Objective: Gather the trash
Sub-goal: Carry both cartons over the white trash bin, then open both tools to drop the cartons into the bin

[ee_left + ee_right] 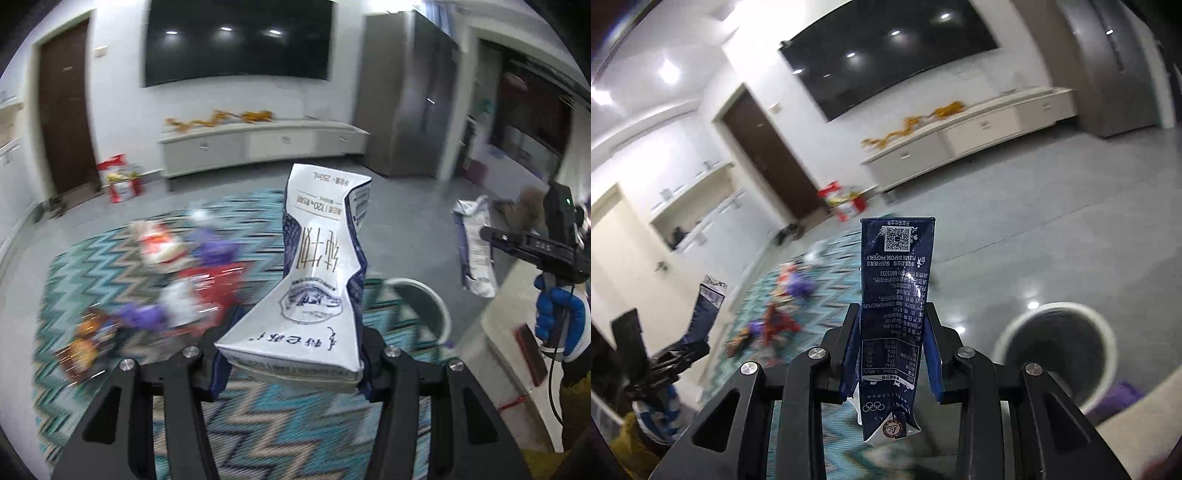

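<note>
My left gripper (pixel 291 365) is shut on a crushed white and blue milk carton (pixel 314 273), held up above the zigzag rug (pixel 288 424). My right gripper (pixel 892 354) is shut on a second crushed carton (pixel 895 295), its dark blue side facing me. That second carton also shows in the left wrist view (pixel 474 243), held at the right by the other gripper. The first carton shows at the left of the right wrist view (pixel 707 306). A round white trash bin (pixel 1056 350) stands on the floor at lower right; it also shows behind the carton in the left wrist view (pixel 424 302).
Blurred wrappers and packets (pixel 177 280) lie scattered on the rug. A red and white box (pixel 122 177) stands by the dark door. A low white cabinet (pixel 258 146) runs under the wall screen. A pale ledge (pixel 513 332) is at right.
</note>
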{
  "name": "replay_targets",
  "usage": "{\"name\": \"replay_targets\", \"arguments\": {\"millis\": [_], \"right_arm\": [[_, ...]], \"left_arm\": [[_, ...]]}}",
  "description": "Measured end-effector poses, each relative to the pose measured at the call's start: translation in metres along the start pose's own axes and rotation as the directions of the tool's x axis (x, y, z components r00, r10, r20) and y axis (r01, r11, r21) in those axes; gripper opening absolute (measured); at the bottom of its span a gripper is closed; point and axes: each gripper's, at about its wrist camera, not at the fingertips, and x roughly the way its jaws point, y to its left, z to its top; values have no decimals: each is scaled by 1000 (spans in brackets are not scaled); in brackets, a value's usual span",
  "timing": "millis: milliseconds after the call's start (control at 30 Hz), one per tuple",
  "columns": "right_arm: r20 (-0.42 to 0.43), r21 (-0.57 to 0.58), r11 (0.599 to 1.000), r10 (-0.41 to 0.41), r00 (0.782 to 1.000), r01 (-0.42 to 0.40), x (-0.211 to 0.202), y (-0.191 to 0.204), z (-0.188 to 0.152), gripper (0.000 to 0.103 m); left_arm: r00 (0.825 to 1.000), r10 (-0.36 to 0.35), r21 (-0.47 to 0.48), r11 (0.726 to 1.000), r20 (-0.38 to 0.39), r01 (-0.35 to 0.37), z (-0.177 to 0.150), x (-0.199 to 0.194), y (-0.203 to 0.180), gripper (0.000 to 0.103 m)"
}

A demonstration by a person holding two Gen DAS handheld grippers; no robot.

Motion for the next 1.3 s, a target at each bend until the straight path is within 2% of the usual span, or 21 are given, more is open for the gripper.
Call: {"name": "replay_targets", "arguments": {"millis": [67,233,400,533,700,767,933,1067,1167,1300], "right_arm": [[14,3,997,-75,997,75,-6,-22,-1,32],[10,49,982,-185,983,184,-4,-65,-4,32],[-41,84,955,-283,958,285,24,-104,-3,32],[-85,99,934,-336,938,343,50,-128,0,32],[-136,120,915,-368,920,384,74,-152,-2,32],[-147,134,906,-382,912,401,80,-162,-1,41],[-127,169,898,-388,913,406,71,-169,1,45],[-87,154,909,-378,922,387,57,-155,5,45],[-49,124,918,-374,926,377,44,-132,10,47],[3,77,936,-346,938,345,31,-95,17,51]], "left_arm": [[998,-47,44,998,-33,49,11,28,-36,50],[983,-132,102,984,-130,145,30,94,-108,50],[953,-166,100,975,-254,196,40,160,-164,51],[932,-156,118,972,-328,204,45,211,-200,51],[901,-197,75,967,-388,243,45,264,-227,52],[885,-229,36,963,-405,266,45,279,-232,55],[871,-298,-25,949,-392,314,46,284,-231,59],[890,-296,-20,951,-348,309,53,263,-218,60],[912,-287,-23,956,-293,294,60,237,-201,60],[944,-256,-39,967,-208,253,69,197,-170,66]]}}
